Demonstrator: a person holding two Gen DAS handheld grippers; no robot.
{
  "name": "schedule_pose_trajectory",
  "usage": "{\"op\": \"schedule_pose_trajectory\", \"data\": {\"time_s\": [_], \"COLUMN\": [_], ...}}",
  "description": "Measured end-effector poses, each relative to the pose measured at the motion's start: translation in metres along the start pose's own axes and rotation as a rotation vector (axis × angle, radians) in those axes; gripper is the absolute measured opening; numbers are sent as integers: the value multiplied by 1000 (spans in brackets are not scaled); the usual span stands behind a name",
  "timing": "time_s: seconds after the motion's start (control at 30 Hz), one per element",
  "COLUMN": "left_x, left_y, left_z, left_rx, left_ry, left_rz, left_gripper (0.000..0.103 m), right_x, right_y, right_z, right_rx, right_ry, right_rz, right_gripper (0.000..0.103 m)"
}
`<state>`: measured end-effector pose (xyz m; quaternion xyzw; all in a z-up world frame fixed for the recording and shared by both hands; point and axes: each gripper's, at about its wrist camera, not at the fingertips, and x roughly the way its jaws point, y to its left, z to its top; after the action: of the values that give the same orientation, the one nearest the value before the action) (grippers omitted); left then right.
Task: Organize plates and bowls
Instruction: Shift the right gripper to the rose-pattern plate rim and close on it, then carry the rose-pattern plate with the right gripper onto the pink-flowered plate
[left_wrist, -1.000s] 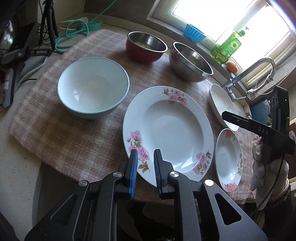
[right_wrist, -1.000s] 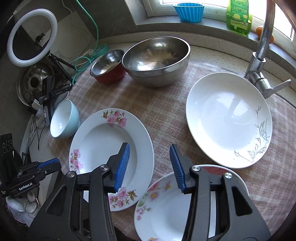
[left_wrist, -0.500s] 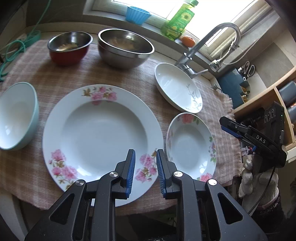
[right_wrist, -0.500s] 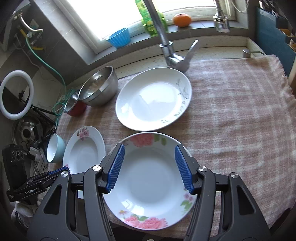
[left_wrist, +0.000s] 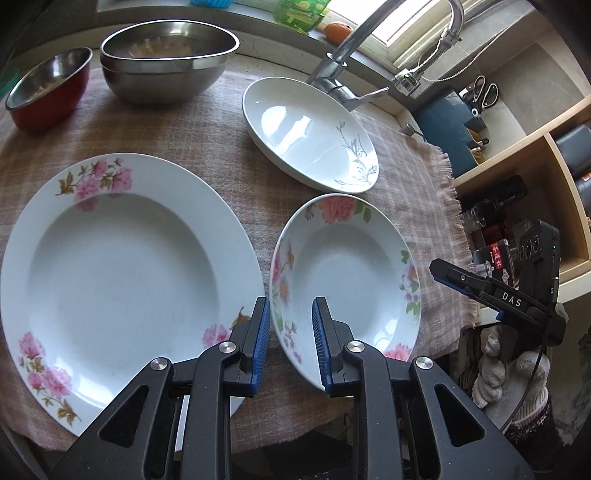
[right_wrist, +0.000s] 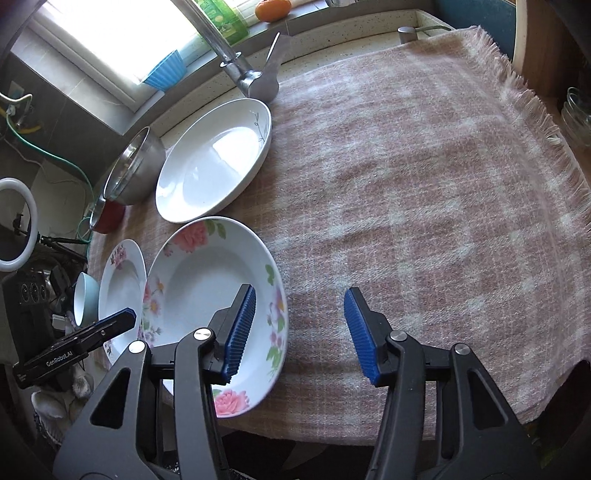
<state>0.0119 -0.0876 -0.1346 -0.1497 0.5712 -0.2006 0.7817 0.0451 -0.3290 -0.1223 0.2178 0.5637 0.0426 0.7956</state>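
Both wrist views have swung right over the last sec: the teal bowl (right_wrist: 85, 301) has dropped out of the left cam and shows only in the right cam, far left, w/ the red bowl (left_wrist: 46, 96) and steel mixing bowl (left_wrist: 166, 61) at the back left of the pink checked cloth (right_wrist: 424, 184).

Going L to R: the big pink-blossom plate (left_wrist: 122, 266) lies flat on the cloth. Just beside it, rims near but apart, sits the small rose-pattern plate (left_wrist: 345, 280). Behind that, the white plate w/ grey sprig (left_wrist: 310, 131) lies by the tap base (left_wrist: 343, 90).

My left gripper (left_wrist: 288, 345) now straddles the near-left rim of the small rose plate, one finger outside, one over the well. Jaws stand a narrow gap apart, holding nothing; can't tell if the pads touch the rim yet.

My right gripper (right_wrist: 299, 332) has slid off the small rose plate's centre: jaws spread wide, empty, left finger (right_wrist: 240, 332) over that plate's right rim, right finger over bare cloth.

My read: nothing stacked yet. The small rose plate is the pick target, prob. left side closing on its rim first, then lifting it onto the big plate. The wide bare cloth on the right looks like spare staging room.
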Motion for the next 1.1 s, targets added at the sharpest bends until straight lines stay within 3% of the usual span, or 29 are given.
{"op": "schedule_pose_trajectory", "data": {"time_s": [0.33, 0.6, 0.97, 1.1], "left_x": [15, 17, 22, 26], "left_y": [-4, -9, -14, -9], "left_z": [6, 9, 7, 8], "left_rx": [5, 23, 42, -10], "left_ry": [26, 22, 17, 27], "left_rz": [38, 50, 58, 29], "left_gripper": [22, 21, 21, 21], "right_x": [22, 37, 36, 36], "right_y": [-2, 5, 2, 3], "right_z": [1, 2, 4, 5], "right_rx": [2, -26, -27, -19], "right_ry": [78, 134, 131, 133], "right_rz": [45, 83, 70, 64], "right_gripper": [38, 14, 13, 14]}}
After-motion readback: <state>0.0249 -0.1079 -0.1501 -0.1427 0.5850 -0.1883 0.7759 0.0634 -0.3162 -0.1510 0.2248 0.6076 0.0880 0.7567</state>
